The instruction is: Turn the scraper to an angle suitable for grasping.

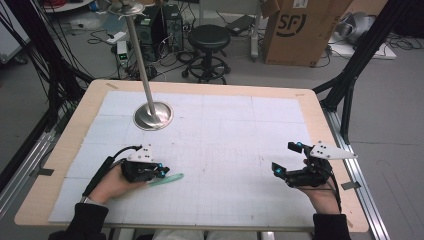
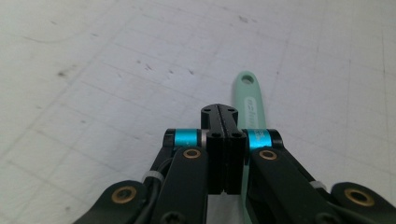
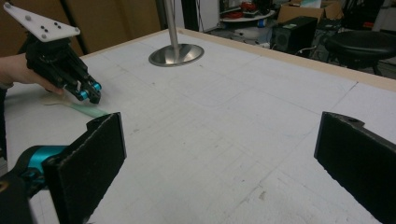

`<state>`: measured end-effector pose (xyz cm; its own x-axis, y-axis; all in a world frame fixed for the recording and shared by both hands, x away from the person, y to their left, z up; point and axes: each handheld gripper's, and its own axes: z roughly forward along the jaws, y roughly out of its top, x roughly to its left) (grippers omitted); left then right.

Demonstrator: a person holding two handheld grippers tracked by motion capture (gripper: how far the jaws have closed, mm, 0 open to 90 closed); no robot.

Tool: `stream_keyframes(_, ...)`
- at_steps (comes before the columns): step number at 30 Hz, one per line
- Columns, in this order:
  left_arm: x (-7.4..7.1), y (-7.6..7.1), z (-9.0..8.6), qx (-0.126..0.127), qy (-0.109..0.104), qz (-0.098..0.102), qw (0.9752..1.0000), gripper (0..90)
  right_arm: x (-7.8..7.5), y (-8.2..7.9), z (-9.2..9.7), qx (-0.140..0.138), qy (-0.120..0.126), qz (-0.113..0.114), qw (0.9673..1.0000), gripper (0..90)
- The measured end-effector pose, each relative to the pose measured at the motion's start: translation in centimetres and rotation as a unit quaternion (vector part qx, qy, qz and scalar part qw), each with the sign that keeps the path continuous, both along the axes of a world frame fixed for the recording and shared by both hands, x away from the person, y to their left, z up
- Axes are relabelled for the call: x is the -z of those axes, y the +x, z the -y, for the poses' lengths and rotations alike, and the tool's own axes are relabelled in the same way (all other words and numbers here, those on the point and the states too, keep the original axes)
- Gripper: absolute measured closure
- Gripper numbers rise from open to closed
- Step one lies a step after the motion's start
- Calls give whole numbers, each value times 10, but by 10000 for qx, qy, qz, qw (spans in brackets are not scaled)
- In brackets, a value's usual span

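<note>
A wooden table (image 1: 65,145) covered by a white gridded mat (image 1: 225,145) is seen from the high view. A metal stand (image 1: 153,115) with a round base and an upright pole is placed on the mat toward the far left.

The left gripper (image 1: 161,171) is held in the person's left hand (image 1: 111,184), low over the near left part of the mat. In the left gripper view its jaws are pressed together with no gap visible between them, and nothing is seen clamped at their tips. A mint-green plastic handle (image 2: 250,100) lies flat on the mat just beside and partly beneath the jaws, its end with a small hole pointing away from the gripper. Whether the handle is touched by the gripper cannot be told. In the high view the same green piece extends from under the left gripper toward the table's centre.

The right gripper (image 1: 285,160) is held in the right hand (image 1: 322,197) over the near right part of the mat, well apart from the left one. Its jaws are spread wide, as shown in the right gripper view, and nothing lies between them.

A black stool (image 1: 209,37) and a cardboard box (image 1: 300,30) are noted on the floor beyond the table.
</note>
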<state>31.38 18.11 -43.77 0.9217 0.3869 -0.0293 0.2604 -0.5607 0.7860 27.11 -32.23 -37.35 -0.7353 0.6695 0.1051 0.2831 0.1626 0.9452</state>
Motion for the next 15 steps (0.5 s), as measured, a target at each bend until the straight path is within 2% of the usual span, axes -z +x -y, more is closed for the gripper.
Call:
stream_keyframes(3, -14, -2, -7, -281, -281, 175, 9991, 896, 0, 1, 0, 5, 17, 11, 10000, 11)
stream_keyframes(4, -18, -3, -10, -344, -338, 213, 9986, 864, 0, 2, 0, 2, 23, 10, 10000, 11)
stream_keyframes(5, -27, -3, -16, -576, -441, 202, 9972, 828, 0, 3, 0, 4, 29, -13, 10000, 11)
stream_keyframes(6, -31, -4, -19, -701, -461, 266, 9961, 770, 1, 3, -1, 13, 19, -18, 10000, 11)
stream_keyframes(8, -35, -5, -22, -758, -526, 256, 9954, 683, 1, 5, -2, -7, 15, -21, 10000, 11)
stream_keyframes(9, -38, -6, -24, -801, -575, 293, 9947, 568, 1, 5, -2, -8, 24, -19, 10000, 11)
stream_keyframes(10, -43, -7, -28, -990, -628, 284, 9927, 478, 1, 6, -3, -17, 15, -20, 10000, 11)
stream_keyframes(12, -45, -8, -30, -1039, -712, 208, 9918, 367, 1, 6, -4, -27, 22, -32, 10000, 11)
stream_keyframes(13, -47, -9, -32, -995, -735, 280, 9919, 311, 1, 7, -4, -33, 15, -23, 10000, 11)
stream_keyframes(15, -51, -14, -32, -814, -626, 341, 9941, 249, 1, 7, -5, -38, 4, -57, 10000, 11)
